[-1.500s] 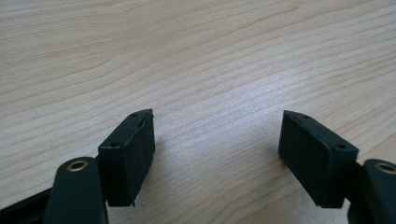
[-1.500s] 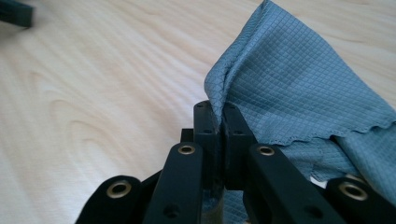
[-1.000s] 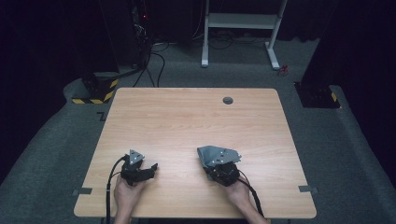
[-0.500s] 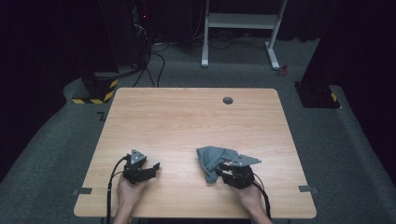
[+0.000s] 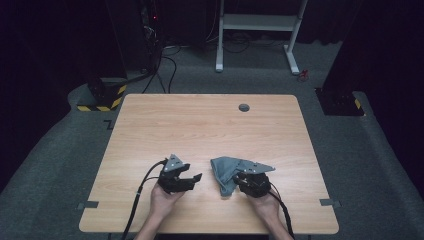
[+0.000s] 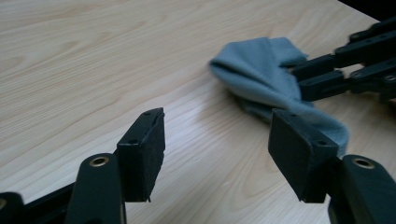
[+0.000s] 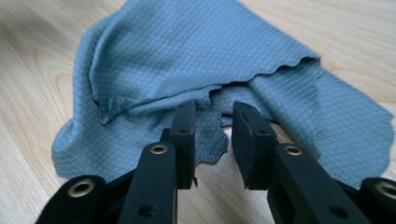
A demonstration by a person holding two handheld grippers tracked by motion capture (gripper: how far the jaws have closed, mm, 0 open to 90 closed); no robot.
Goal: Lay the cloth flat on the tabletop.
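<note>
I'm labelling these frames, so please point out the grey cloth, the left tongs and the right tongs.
grey cloth (image 5: 223, 172): high view, on its flat middle fold.
left tongs (image 6: 217, 151): left gripper view, midway between the two tips.
right tongs (image 7: 214, 125): right gripper view, midway between the tips, at the cloth's edge.

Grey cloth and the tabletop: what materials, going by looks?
Grey cloth: looks like thin woven microfibre, matte; a fine diamond grid shows in the weave, the edges are wavy-cut, and it folds limply. Tabletop: light wood-grain surface, smooth with a slight sheen; probably laminate rather than solid wood, cannot tell.
</note>
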